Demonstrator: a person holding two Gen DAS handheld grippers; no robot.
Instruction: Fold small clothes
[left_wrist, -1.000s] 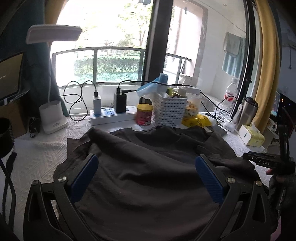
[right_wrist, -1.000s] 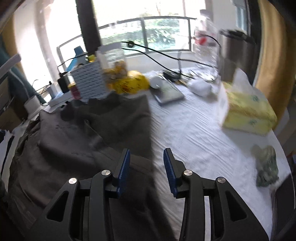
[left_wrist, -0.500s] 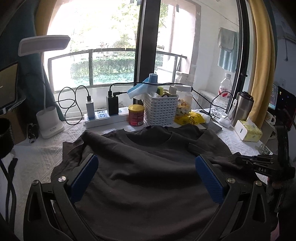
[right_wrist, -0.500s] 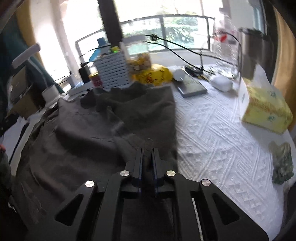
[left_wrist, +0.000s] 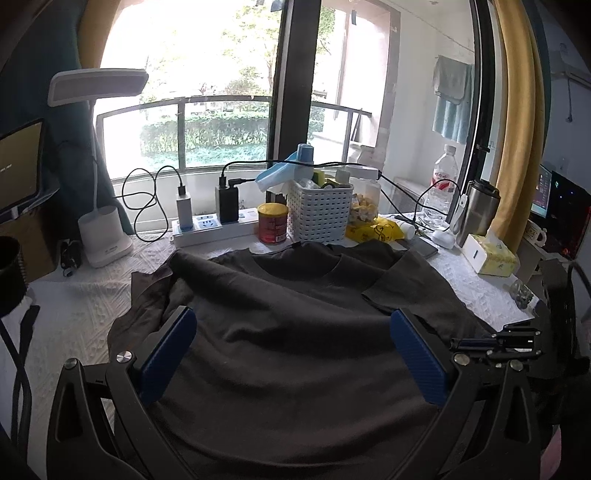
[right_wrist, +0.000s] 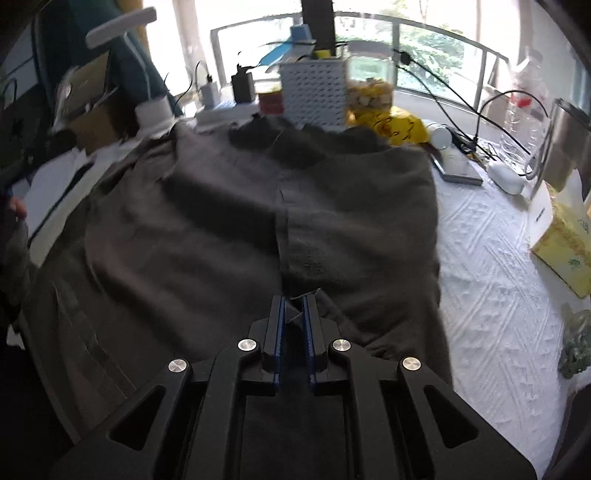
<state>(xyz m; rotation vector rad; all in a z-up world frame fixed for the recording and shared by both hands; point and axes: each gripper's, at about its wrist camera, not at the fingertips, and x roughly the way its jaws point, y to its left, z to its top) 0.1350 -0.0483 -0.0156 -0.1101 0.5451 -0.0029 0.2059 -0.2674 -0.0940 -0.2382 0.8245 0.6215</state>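
A dark grey T-shirt (left_wrist: 280, 332) lies spread on the white tablecloth, collar toward the window. My left gripper (left_wrist: 291, 317) hovers open over its lower middle, and its blue pads (left_wrist: 166, 350) stand wide apart with nothing pinched. In the right wrist view the shirt's (right_wrist: 351, 221) right side lies folded over toward the middle, its edge running down the centre. My right gripper (right_wrist: 294, 306) has a small tuck of that fabric between its narrow jaws, which are opening. The same gripper (left_wrist: 458, 343) shows at the right edge of the left wrist view.
Behind the collar stand a white basket (left_wrist: 319, 210), a red tin (left_wrist: 272, 223), a power strip (left_wrist: 210, 229) and a jar. A desk lamp (left_wrist: 105, 240) is at the far left. A tissue box (right_wrist: 565, 243), a phone and a steel flask (left_wrist: 478, 210) sit to the right.
My right gripper shut on the shirt's right edge and carried it leftward over the shirt, rolling as it went. The left gripper stayed open and almost still.
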